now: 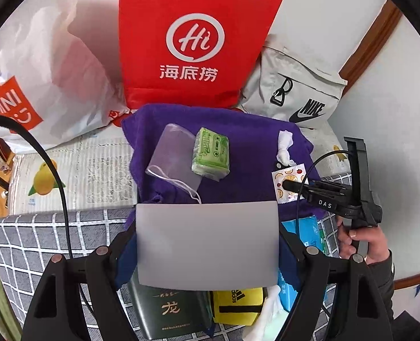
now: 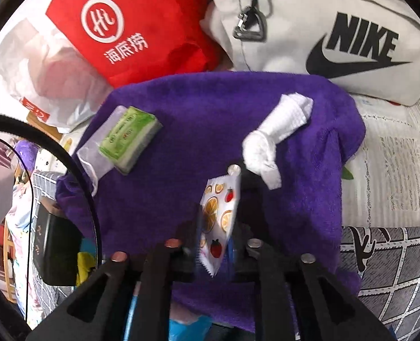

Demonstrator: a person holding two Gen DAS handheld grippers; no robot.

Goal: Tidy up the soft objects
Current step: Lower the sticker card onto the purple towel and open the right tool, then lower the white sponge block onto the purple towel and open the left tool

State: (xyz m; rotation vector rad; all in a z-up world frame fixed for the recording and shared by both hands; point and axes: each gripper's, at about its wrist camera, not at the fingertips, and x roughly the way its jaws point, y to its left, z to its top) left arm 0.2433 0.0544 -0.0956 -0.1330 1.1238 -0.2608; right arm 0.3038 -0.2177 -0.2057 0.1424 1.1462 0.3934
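Note:
A purple towel (image 1: 232, 142) (image 2: 204, 130) lies spread on the bed. On it rest a green tissue pack (image 1: 210, 153) (image 2: 129, 139), a grey mesh drawstring pouch (image 1: 173, 156) (image 2: 92, 150) and a knotted white cloth (image 1: 285, 147) (image 2: 275, 130). My right gripper (image 2: 214, 244) (image 1: 288, 184) is shut on a fruit-print sachet (image 2: 217, 216) (image 1: 286, 177) just above the towel's right part. My left gripper (image 1: 207, 244) is held wide open above the towel's near edge; a grey blank patch covers the space between its fingers.
A red Hi bag (image 1: 192, 39) (image 2: 130, 28), a white Miniso plastic bag (image 1: 39, 85) and a grey Nike bag (image 1: 298, 93) (image 2: 337, 28) stand behind the towel. Near the front lie a dark box (image 1: 170, 309), a yellow Adidas pouch (image 1: 238, 301) and blue packs (image 1: 309, 233).

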